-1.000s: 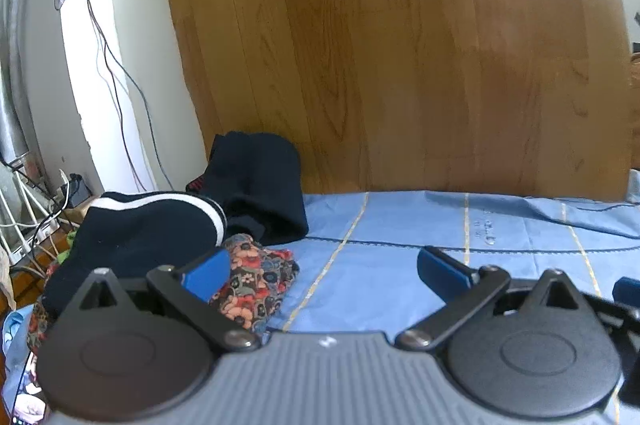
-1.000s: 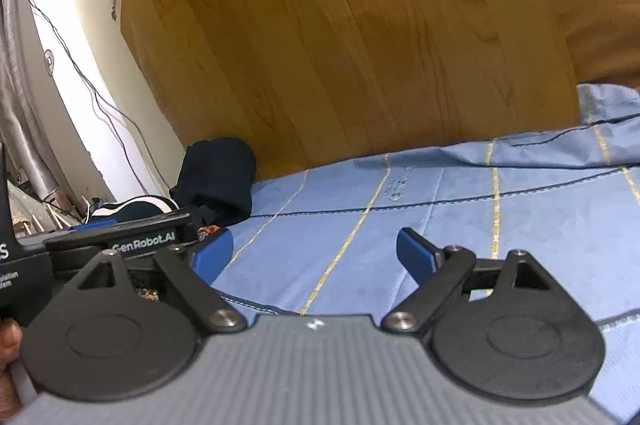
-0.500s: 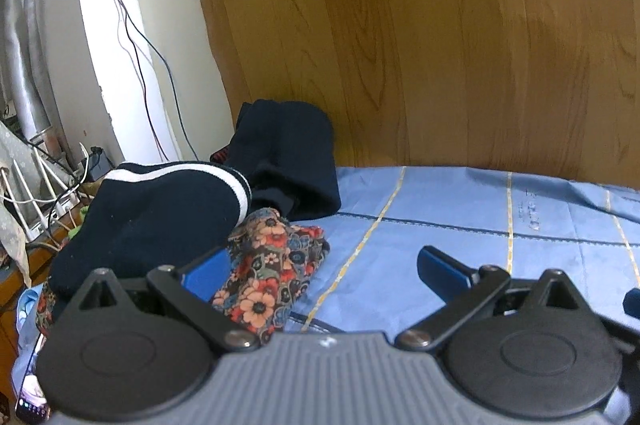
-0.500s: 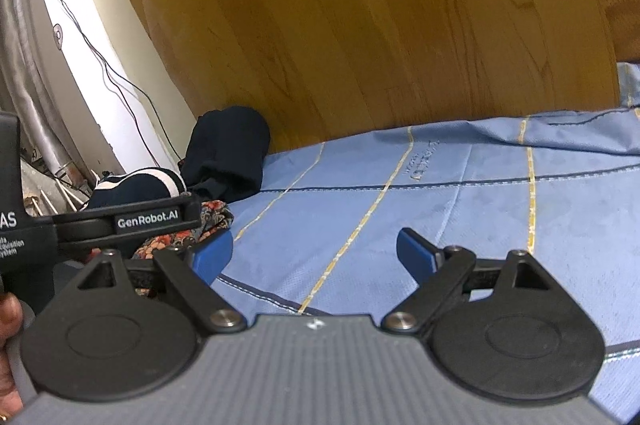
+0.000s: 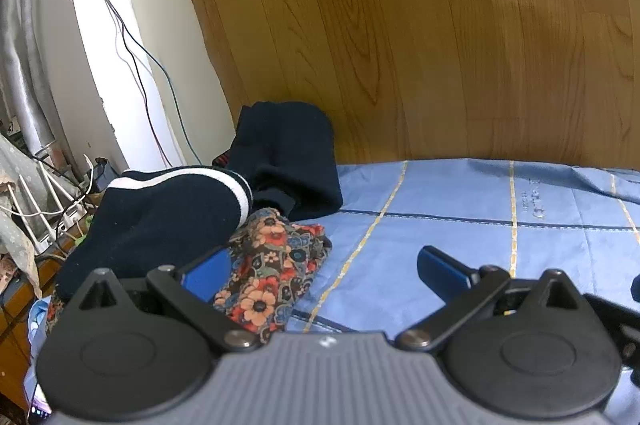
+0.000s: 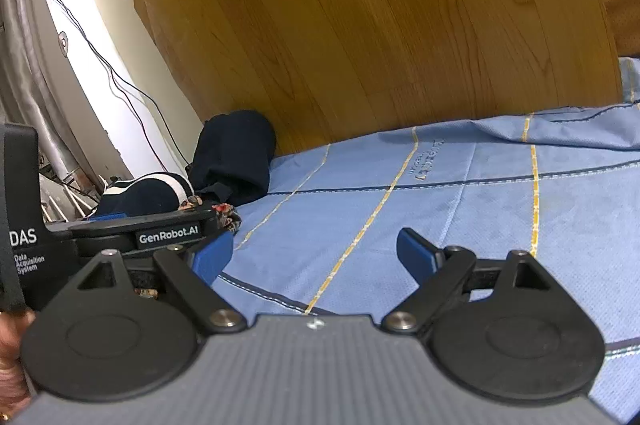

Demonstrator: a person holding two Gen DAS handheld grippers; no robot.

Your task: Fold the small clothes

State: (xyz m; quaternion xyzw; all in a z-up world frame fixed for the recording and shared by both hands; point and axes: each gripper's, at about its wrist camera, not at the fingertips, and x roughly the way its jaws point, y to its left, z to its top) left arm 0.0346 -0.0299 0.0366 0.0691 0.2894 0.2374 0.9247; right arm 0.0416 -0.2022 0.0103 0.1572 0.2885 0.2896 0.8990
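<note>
Floral garment (image 5: 276, 277) nearer left gripper (image 5: 324, 275) than before

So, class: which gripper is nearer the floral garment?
Left. The left gripper hangs open right at the floral garment; the right gripper, also open, sits farther right over the blue sheet.

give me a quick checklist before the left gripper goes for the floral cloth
1. Left gripper open and holding nothing: ok, its blue fingers are spread wide.
2. Right gripper open and holding nothing: ok.
3. Floral cloth within the left gripper's opening: not ok, it sits toward the left finger, not centred.
4. Floral cloth free to lift: not ok, the dark striped garment lies over its far left part.
5. Folding space on the blue sheet: ok, bare in front of the right gripper.
6. Grippers apart from each other: cannot tell, the left one shows close at the right view's left edge.
</note>
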